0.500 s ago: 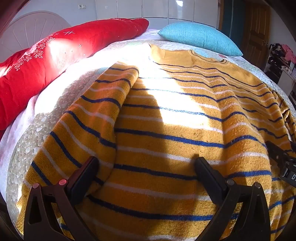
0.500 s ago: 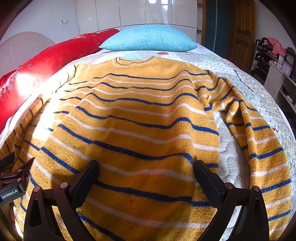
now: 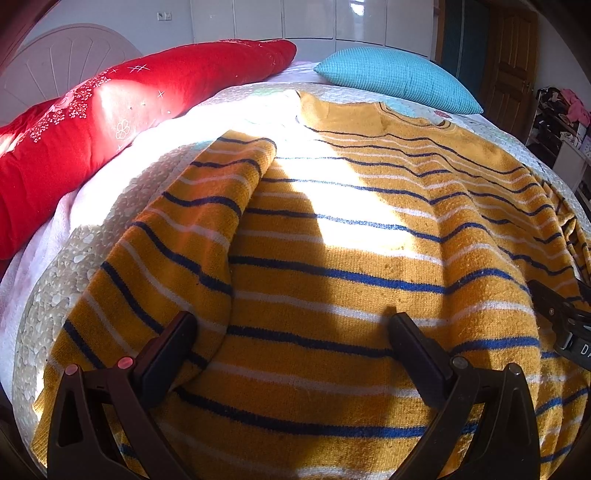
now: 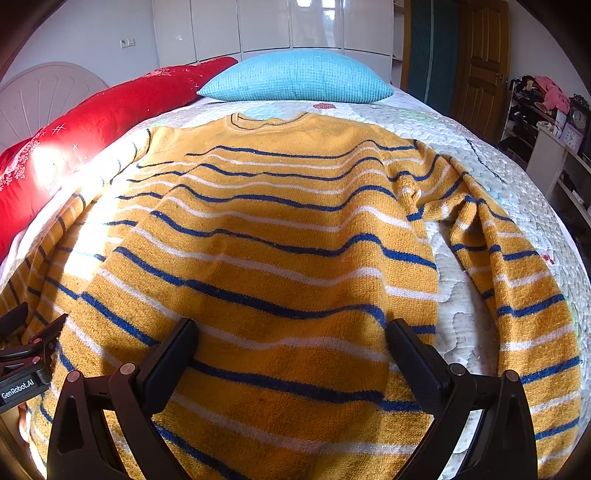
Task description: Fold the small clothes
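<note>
Across the middle of both views, a mustard-yellow knit sweater (image 4: 280,266) lies flat on the quilted bedspread (image 4: 517,192), neckline toward the top of the frame, hem at the bottom edge. Coarse fuzzy knit, thin navy and white stripes running crosswise, wavy where the cloth ripples. Ribbed round collar visible at upper centre in the right wrist view.

Right wrist view: one sleeve (image 4: 517,288) curves down the right side of the frame, apart from the body, a strip of pale bedspread showing between them. Bedspread is off-white, pebbled stitching, faint floral print.

Left wrist view: the other sleeve (image 3: 173,258) lies at centre left, its inner edge overlapping the body. Hard sunlight washes out the upper centre of the sweater (image 3: 351,295).

Left gripper (image 3: 291,336): black plastic fingers spread wide at the bottom of the frame, nothing between them, hovering over the hem area; contact with the knit cannot be told. Right gripper (image 4: 291,339): same, jaws fully apart, empty, over the lower body of the sweater. Each gripper also shows at the edge of the other's view.

Upper left: long red bolster (image 3: 110,122), smooth cloth with white snowflake print. Top centre: turquoise waffle-textured pillow (image 4: 295,77), lens-shaped. Behind: glossy white wardrobe doors (image 4: 266,26), brown panelled door (image 4: 480,62)
</note>
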The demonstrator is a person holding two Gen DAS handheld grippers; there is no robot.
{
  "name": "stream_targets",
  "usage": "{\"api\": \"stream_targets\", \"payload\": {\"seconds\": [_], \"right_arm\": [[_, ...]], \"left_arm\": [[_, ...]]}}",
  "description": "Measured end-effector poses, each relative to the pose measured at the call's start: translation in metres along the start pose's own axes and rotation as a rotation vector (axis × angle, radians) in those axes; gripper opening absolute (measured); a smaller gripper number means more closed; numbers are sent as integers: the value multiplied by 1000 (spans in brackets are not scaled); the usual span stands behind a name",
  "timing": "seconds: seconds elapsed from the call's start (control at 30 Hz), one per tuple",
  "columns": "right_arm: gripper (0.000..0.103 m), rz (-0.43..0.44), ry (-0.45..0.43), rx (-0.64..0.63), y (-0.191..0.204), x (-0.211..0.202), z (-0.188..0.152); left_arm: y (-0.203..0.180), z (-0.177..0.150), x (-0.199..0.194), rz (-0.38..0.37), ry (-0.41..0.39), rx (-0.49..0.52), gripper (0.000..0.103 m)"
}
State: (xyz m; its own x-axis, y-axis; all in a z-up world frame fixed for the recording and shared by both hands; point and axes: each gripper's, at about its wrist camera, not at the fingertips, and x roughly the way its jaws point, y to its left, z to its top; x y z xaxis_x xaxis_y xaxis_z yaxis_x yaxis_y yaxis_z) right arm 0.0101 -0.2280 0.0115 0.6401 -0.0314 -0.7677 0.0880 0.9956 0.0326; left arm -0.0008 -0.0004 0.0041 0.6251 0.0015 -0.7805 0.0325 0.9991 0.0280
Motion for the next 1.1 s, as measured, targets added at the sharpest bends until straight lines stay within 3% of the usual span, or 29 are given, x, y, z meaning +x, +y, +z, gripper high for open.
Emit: {"api": "stream_targets", "payload": {"seconds": [1.1], "right_arm": [[103, -4, 4, 8, -4, -4, -3]], "left_arm": [[-2, -2, -2, 0, 2, 1, 103]]}}
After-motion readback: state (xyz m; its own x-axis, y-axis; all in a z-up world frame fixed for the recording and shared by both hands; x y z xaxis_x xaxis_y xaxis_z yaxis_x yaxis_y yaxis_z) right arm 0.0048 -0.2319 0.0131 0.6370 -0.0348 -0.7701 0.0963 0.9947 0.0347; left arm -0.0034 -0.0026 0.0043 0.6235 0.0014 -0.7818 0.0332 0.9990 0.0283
